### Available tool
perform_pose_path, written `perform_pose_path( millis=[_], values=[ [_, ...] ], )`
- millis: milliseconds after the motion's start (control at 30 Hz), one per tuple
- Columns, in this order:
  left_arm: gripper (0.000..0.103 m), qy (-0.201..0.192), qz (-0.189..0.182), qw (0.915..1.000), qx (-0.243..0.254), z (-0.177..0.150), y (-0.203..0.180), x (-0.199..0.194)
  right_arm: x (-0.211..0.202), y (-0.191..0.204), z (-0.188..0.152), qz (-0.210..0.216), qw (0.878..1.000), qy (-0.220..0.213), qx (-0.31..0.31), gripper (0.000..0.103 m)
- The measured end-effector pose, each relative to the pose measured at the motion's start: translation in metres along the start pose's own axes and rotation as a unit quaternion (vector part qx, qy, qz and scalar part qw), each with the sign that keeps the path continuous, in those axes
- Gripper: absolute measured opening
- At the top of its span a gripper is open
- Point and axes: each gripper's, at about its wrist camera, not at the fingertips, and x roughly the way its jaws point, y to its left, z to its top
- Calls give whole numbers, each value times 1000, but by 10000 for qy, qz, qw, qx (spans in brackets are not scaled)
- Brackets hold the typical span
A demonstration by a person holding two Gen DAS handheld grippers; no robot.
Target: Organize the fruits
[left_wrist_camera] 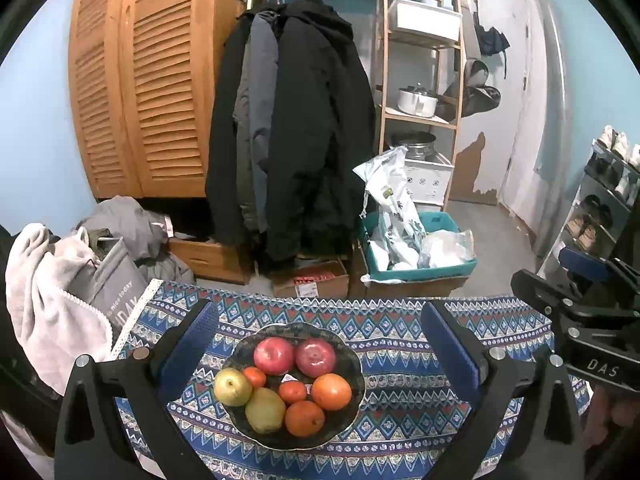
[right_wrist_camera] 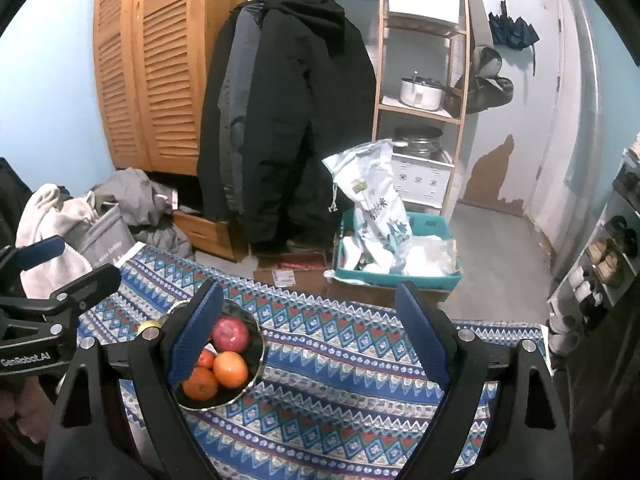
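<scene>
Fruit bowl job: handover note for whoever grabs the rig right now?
Left hand-held gripper: open, empty, hovering over the dark scalloped bowl.
Right hand-held gripper: open, empty, over bare blue patterned tablecloth right of the bowl.
In the bowl: two red apples, two yellow-green pears, large orange, smaller orange citrus.
Done: all visible fruit sits in the bowl.
Left: none visible loose; check for strays outside both views.

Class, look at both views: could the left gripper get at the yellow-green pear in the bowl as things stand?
Probably yes. The left gripper is open and empty above the bowl, and the pear lies uncovered at its near edge.
</scene>
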Motion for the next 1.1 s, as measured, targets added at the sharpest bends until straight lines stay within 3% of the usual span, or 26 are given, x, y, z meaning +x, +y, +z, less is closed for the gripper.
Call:
perform_pose_path(
  millis=[1100],
  values=[
    [102,144,21,9999,63,-6,-11,4,4,-14,-10,-86,9999,58,73,87]
  ],
)
